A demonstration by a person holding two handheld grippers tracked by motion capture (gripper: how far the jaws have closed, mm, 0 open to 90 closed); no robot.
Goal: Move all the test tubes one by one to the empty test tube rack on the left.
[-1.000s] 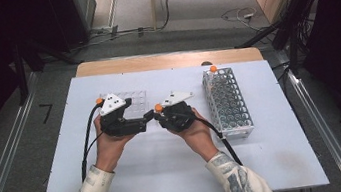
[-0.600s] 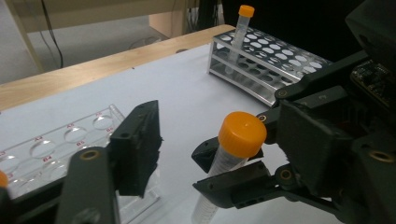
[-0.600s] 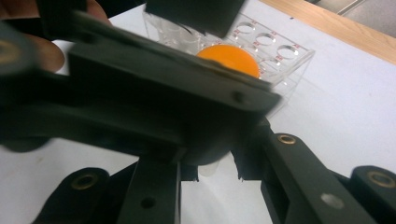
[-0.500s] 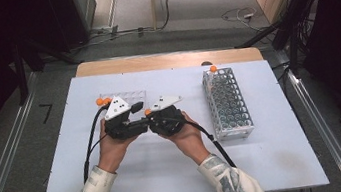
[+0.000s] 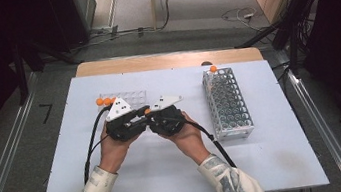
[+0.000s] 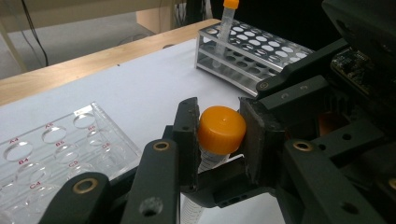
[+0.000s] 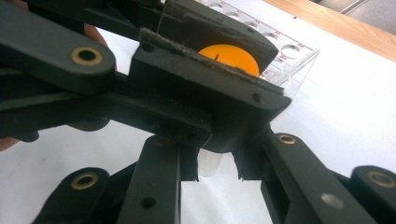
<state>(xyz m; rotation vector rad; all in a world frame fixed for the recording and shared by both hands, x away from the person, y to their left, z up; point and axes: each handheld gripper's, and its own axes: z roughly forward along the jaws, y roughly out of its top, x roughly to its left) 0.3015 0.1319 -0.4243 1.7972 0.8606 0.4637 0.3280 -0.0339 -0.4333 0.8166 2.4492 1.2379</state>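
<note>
Two grippers are held close together over the white table [image 5: 269, 163], the left gripper [image 5: 124, 125] and the right gripper [image 5: 164, 119] nearly touching at their tips. Two racks are counted: a clear rack [image 6: 51, 149] beside the left gripper's jaws, and a metal rack [image 5: 227, 102] well apart, beyond the right gripper. One tube [image 6: 215, 140] is seen between the jaws, and one more tube [image 6: 225, 23] stands upright in a far corner hole of the metal rack; the rest of that rack's holes that can be seen are open. The clear rack's near holes, marked with red letters and numbers (A4, B4, C4 among them), are seen empty in the left gripper view, while two orange caps [image 5: 103, 101] are seen at its far left end from above.

The held tube is clear plastic with fine graduation marks and a round orange screw cap. In the left gripper view its cap is pinched between the left gripper's two padded jaws, the body hanging down below them. In the right gripper view the tube's lower body [image 7: 210, 163] is seen between the right gripper's own jaws, with the other gripper crossing above; whether those jaws press on it cannot be told.
</note>
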